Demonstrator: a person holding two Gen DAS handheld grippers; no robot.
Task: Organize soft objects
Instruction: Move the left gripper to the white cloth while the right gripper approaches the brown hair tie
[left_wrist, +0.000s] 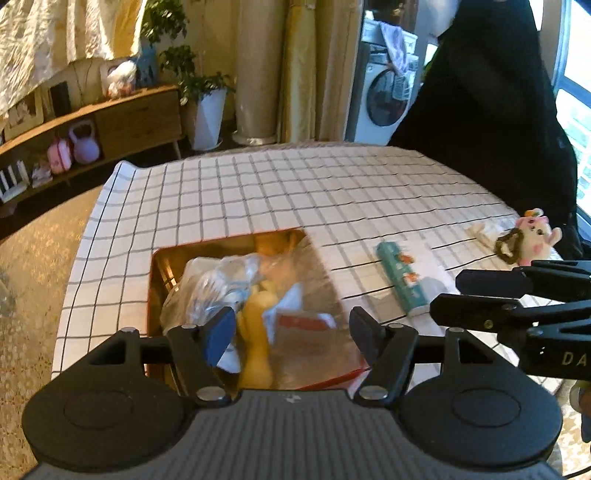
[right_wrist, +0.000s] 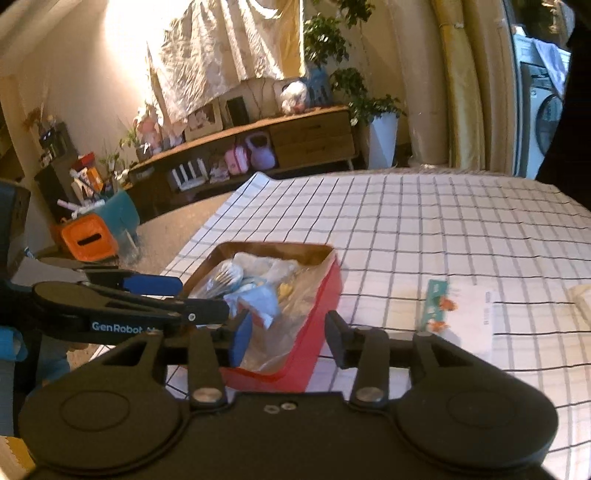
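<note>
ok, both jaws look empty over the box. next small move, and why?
Probably swing the right gripper right toward the teal pack. Both grippers, left too, stand open with nothing between the jaws, the red box already holds bagged items, and the pack lies loose on the checked cloth beside it, nearer than the plush toy.

Black left hand-held gripper (left_wrist: 291, 332) and right hand-held gripper (right_wrist: 288, 338); carried blue pads (left_wrist: 221, 334), silver screws, white "GenRobot" lettering.

Left tongs (left_wrist: 291, 332) parted above red box (left_wrist: 162, 258) — yellow toy (left_wrist: 255, 332) inside
</note>
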